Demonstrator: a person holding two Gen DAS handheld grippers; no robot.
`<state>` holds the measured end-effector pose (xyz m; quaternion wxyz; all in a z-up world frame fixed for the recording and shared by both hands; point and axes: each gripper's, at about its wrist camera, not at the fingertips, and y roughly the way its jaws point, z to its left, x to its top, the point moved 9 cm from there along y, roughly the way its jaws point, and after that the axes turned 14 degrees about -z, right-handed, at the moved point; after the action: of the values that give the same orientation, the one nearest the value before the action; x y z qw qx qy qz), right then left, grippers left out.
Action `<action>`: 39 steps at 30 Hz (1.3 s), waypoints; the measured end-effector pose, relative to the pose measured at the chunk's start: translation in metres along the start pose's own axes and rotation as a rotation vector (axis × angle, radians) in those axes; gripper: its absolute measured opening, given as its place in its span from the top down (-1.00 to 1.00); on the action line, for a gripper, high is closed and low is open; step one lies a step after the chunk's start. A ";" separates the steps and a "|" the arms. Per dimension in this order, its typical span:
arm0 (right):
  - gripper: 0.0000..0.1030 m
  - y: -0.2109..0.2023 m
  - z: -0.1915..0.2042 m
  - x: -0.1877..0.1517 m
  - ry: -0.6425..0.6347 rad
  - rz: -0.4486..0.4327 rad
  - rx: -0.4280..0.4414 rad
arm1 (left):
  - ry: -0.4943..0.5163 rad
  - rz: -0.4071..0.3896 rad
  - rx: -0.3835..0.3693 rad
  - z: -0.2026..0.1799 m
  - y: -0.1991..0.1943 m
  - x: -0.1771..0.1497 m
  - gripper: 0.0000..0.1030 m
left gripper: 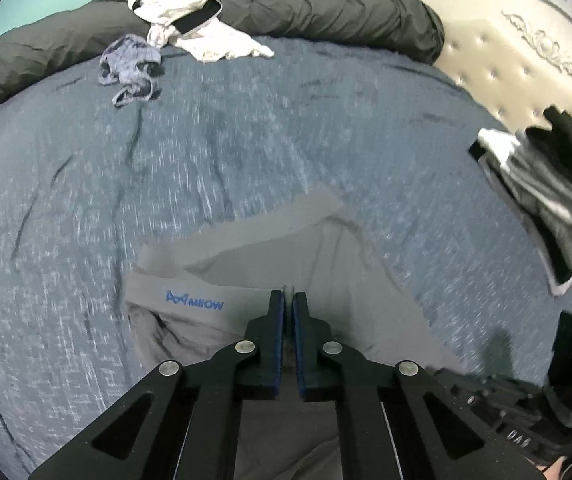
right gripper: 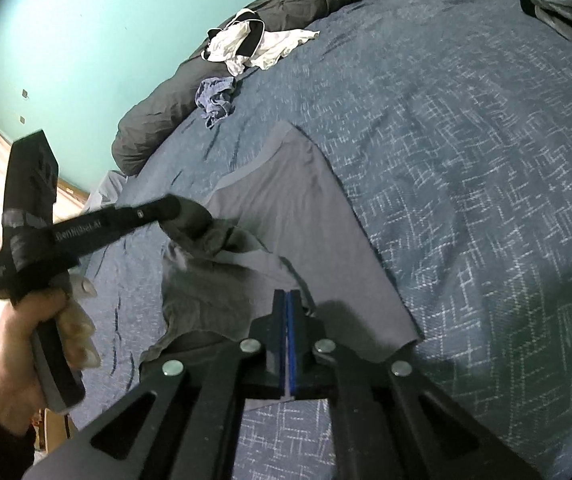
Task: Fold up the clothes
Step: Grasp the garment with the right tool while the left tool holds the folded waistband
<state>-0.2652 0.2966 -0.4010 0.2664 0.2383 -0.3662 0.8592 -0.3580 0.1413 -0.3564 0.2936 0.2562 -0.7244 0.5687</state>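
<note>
Pinching together at the left gripper (left gripper: 288, 296), jaws all but closed; from the right wrist view, biting into a bunched, lifted fold of the grey briefs (left gripper: 346, 264), with a hand (right gripper: 17, 340) wrapping the handle. Closing likewise at the right gripper (right gripper: 287, 294), pads meeting at the near edge of the same garment; impossible to tell whether cloth is actually caught between them.

Lying mostly flat on the blue bedspread (left gripper: 245, 140), the rest of the briefs: lettered waistband (left gripper: 193, 300) curling open just ahead of the left jaws, one smooth panel stretching away toward the far side, the near-left part rumpling up into the pinch.

Probably carrying one side across the flat panel, judging by that raised fold. Doing it well:
- gripping only the layers meant to travel, not the bedspread beneath;
- lifting just clear of the cloth below, avoiding dragging the flat panel out of shape;
- moving both grippers at the same height and pace, holding the edge taut between them;
- lining the carried edge up with the waistband line before letting go;
- releasing low, not dropping from a height.

Sitting near the headboard (left gripper: 526, 60), well apart to the right, a neat dark-and-white stack (left gripper: 546, 192). Waiting loose at the far side, against the rolled dark duvet (left gripper: 326, 8), a white-and-black garment (left gripper: 181, 20) and a crumpled blue patterned one (left gripper: 133, 68).
</note>
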 end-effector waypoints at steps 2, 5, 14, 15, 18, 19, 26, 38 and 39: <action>1.00 -0.003 0.001 0.001 0.002 -0.002 0.005 | -0.002 -0.007 -0.002 -0.002 -0.001 0.010 0.92; 1.00 -0.005 0.000 0.002 0.010 -0.004 0.010 | 0.000 -0.013 0.001 -0.005 -0.001 0.023 0.92; 0.17 0.005 0.002 0.006 -0.012 0.011 -0.002 | -0.004 -0.012 0.007 -0.003 -0.001 0.027 0.92; 0.17 0.007 0.003 0.005 -0.022 0.014 -0.008 | -0.005 -0.011 0.005 -0.002 -0.001 0.026 0.92; 0.17 0.016 0.007 0.000 -0.039 0.039 -0.019 | -0.004 -0.010 -0.004 -0.003 -0.002 0.024 0.92; 0.17 0.018 0.007 -0.001 -0.044 0.044 -0.021 | 0.000 -0.010 -0.005 -0.004 -0.002 0.024 0.92; 0.86 0.028 0.008 -0.011 -0.091 0.076 -0.039 | -0.006 -0.018 -0.012 0.002 -0.008 0.023 0.92; 0.97 0.002 0.006 0.005 -0.036 0.017 0.002 | -0.049 -0.022 -0.016 0.009 -0.006 0.035 0.92; 0.97 -0.001 0.007 0.007 -0.037 0.011 0.005 | -0.054 -0.019 -0.016 0.008 -0.003 0.037 0.92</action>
<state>-0.2683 0.2940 -0.3920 0.2542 0.2530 -0.3701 0.8570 -0.3828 0.1316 -0.3296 0.2815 0.2760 -0.7341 0.5529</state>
